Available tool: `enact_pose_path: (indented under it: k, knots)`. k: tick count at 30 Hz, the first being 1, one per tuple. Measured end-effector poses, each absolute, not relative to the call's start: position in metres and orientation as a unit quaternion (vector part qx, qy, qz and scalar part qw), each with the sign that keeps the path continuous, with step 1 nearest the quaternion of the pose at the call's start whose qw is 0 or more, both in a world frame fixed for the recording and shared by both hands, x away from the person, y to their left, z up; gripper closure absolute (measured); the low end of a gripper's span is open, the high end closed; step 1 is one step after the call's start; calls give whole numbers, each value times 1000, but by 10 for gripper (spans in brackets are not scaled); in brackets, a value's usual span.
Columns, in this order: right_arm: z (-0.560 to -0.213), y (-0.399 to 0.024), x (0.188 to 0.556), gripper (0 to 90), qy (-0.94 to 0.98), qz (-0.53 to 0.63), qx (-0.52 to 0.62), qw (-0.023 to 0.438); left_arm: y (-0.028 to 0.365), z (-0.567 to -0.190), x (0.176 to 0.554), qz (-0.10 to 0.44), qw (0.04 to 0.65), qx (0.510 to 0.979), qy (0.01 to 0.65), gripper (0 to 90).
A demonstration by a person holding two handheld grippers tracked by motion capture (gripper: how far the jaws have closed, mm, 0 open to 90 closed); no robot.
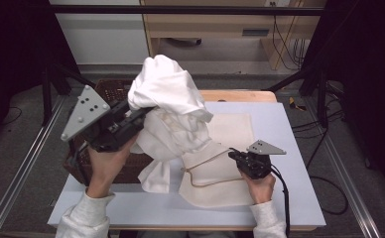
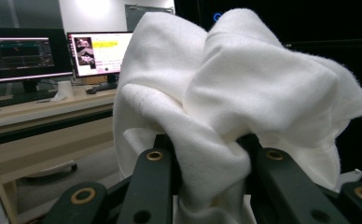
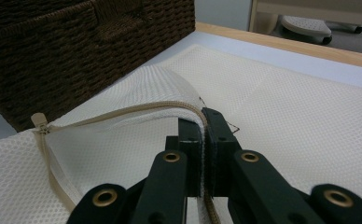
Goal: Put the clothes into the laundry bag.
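Left gripper (image 1: 143, 111): jaws clamped on white garment (image 1: 168, 106), bunched and creased, held aloft at 11 o'clock above the table (image 1: 289, 198).
Right gripper (image 1: 234, 154): jaws pinched on zipper edge of cream mesh laundry bag (image 1: 230, 131), lying flat at centre, mouth lifted.
Dark wicker basket (image 1: 113, 89): at 9 o'clock; contents hidden.

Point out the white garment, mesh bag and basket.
white garment (image 1: 168, 94), high view, bunched upper folds.
mesh bag (image 3: 281, 112), right gripper view, flat mesh panel.
basket (image 3: 76, 51), right gripper view, woven side wall.
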State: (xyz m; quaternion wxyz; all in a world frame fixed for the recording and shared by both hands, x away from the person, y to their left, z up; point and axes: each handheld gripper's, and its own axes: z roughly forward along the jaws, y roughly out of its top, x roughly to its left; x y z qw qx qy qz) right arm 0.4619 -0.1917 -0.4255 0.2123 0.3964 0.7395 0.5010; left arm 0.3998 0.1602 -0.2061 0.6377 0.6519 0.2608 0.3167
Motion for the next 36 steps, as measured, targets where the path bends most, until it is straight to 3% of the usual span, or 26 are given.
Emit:
enact_pose_path:
  k: [13,26,36]
  knots:
    - [-428,-194,469,874,733,500,407,217,122,-239,378,264,647,679,224,738]
    - [-429,-197,474,874,725,502,415,225,88,-327,373,214,598,736,236,738]
    - [-432,-194,475,874,726,494,418,232,61,-375,377,184,561,772,236,734]
